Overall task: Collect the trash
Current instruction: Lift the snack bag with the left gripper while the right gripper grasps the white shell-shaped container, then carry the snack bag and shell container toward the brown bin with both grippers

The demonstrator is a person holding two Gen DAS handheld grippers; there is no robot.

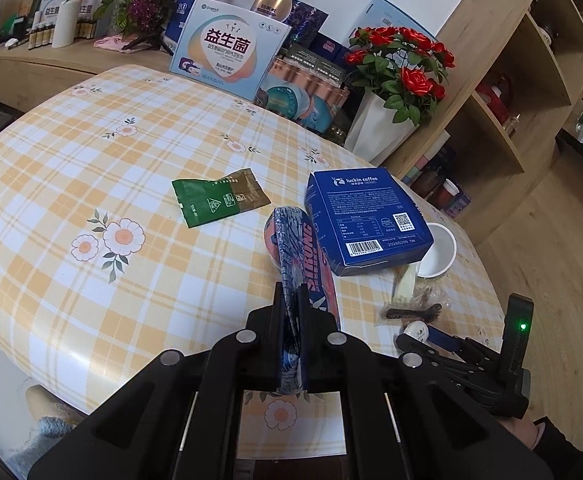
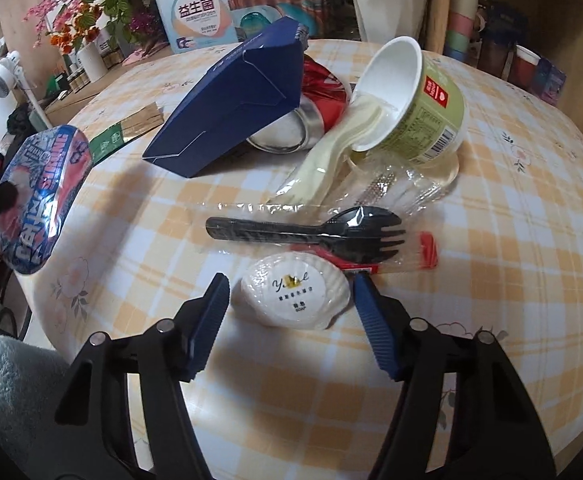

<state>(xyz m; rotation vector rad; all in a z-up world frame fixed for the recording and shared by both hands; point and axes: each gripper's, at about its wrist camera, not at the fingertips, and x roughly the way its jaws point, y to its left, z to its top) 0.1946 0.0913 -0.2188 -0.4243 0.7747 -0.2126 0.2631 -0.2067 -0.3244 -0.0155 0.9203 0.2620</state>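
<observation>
My left gripper [image 1: 290,300] is shut on a flattened blue and pink wrapper [image 1: 301,252] and holds it over the checked table [image 1: 91,184]; the wrapper also shows at the left of the right wrist view [image 2: 43,196]. My right gripper [image 2: 289,292] is open, its blue fingers on either side of a white shell-shaped soap packet [image 2: 295,294] lying on the table. Beyond it lie a wrapped black spork [image 2: 311,230], a tipped green paper cup [image 2: 415,104] with a cream plastic spoon [image 2: 327,160], a blue coffee box [image 2: 235,100] and a green sachet [image 1: 219,200].
A crushed red and silver can [image 2: 311,108] lies under the blue box. Product boxes [image 1: 227,48], a white bag of red roses [image 1: 391,92] and flower vases stand along the table's far edge. A wooden shelf unit [image 1: 511,92] stands to the right.
</observation>
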